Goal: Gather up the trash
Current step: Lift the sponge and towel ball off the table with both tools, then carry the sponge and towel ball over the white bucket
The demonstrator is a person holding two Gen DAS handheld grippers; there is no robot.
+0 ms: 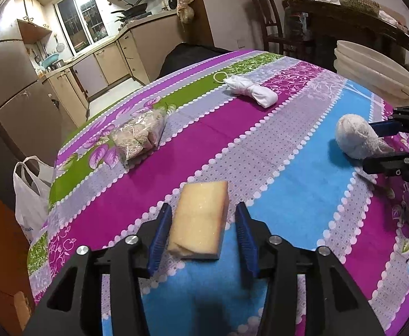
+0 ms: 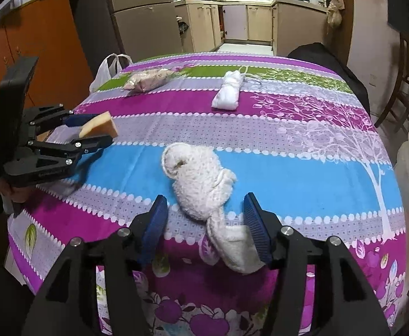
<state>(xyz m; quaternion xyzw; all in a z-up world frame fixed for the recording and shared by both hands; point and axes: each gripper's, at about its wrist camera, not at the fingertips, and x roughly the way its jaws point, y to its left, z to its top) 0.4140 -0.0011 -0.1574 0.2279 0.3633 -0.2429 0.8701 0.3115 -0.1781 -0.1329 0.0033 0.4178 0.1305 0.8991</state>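
My left gripper [image 1: 201, 221] is spread around the yellow rectangular sponge block [image 1: 200, 219] lying on the striped floral tablecloth [image 1: 302, 184], with gaps on both sides, while my right gripper [image 2: 204, 224] straddles the knotted tail of the fluffy white rolled towel [image 2: 201, 187], also spread and not yet pinching. If I close the right too near the floppy tail, I think the towel's heavier roll could sag, unroll or slip free. The sponge looks soft, so a shallow grip may squash it out of the left pads.

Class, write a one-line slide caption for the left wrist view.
Left gripper, open, straddles a yellow sponge on the striped tablecloth; right gripper flanks a white rolled towel.
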